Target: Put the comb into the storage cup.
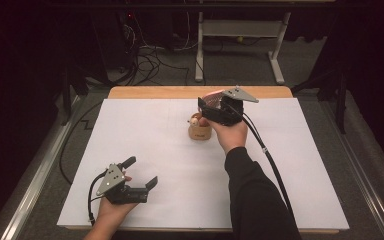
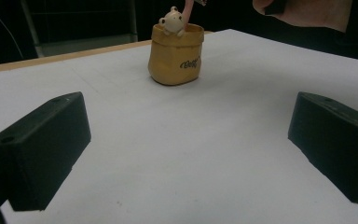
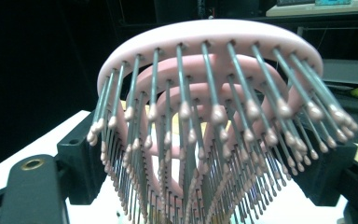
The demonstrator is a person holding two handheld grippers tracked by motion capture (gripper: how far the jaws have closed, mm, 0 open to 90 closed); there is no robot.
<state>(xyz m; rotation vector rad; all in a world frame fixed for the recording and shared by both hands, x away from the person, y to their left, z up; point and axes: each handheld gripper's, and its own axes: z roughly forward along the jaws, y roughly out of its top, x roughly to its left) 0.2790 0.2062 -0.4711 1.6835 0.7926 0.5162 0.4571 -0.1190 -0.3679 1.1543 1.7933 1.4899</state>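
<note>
A small tan bag-shaped holder stands upright on the white table cover, toward the back centre. A cream bear figure clings to its rim. My right gripper hovers just above the holder, shut on a pink hairbrush whose bristles face its camera. A pink handle dips into the holder's mouth. My left gripper rests on the cover at the front left, open, nothing between its fingers, pointing toward the holder.
The wooden table edge shows behind the white cover. A white-framed table and loose cables lie on the floor beyond. The right gripper's cable trails over the cover's right half.
</note>
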